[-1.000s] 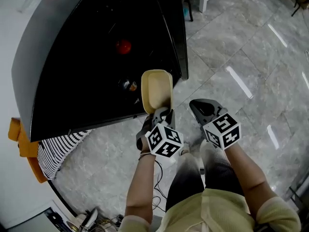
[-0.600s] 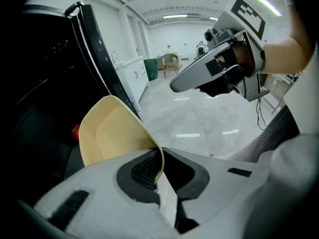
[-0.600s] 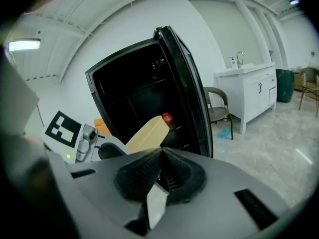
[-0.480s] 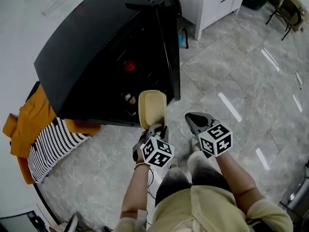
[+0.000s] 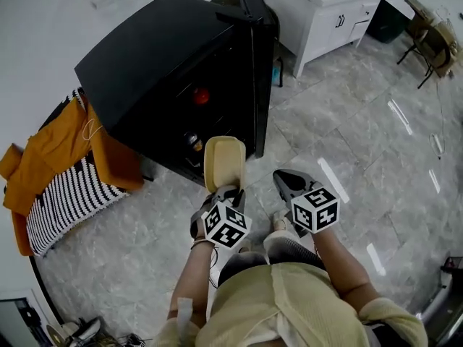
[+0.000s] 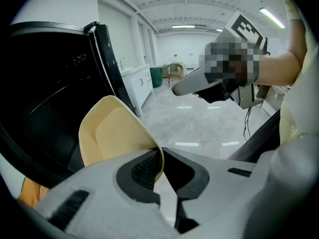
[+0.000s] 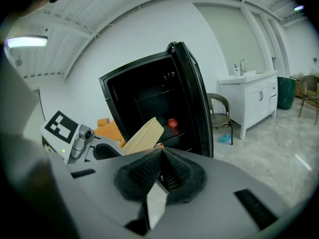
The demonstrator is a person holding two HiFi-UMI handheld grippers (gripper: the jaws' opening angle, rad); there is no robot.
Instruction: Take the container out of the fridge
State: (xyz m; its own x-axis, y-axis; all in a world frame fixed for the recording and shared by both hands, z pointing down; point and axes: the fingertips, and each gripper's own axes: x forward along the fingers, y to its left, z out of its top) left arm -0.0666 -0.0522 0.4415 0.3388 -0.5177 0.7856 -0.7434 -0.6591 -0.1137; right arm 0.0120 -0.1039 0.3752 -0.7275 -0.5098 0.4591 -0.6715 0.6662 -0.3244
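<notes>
A shallow cream-yellow container (image 5: pixel 225 161) hangs in the air in front of the open black fridge (image 5: pixel 159 56). My left gripper (image 5: pixel 230 190) is shut on its near rim. In the left gripper view the rim of the container (image 6: pixel 117 133) is pinched between the pads of the left gripper (image 6: pixel 160 156). My right gripper (image 5: pixel 283 178) floats just right of it, shut and empty. In the right gripper view the pads of the right gripper (image 7: pixel 160 156) meet, and the container (image 7: pixel 143 133) shows in front of the fridge (image 7: pixel 149 98).
The fridge door (image 5: pixel 257 42) stands open to the right. A red round item (image 5: pixel 201 95) and small jars sit on the fridge shelves. Orange cloth (image 5: pixel 51 150) and striped fabric (image 5: pixel 61 201) lie left of the fridge. A white cabinet (image 5: pixel 318 13) stands behind.
Both grippers have risen and drawn back from the fridge, the container still in the left one. The fridge now looks farther off and more of the room shows.
</notes>
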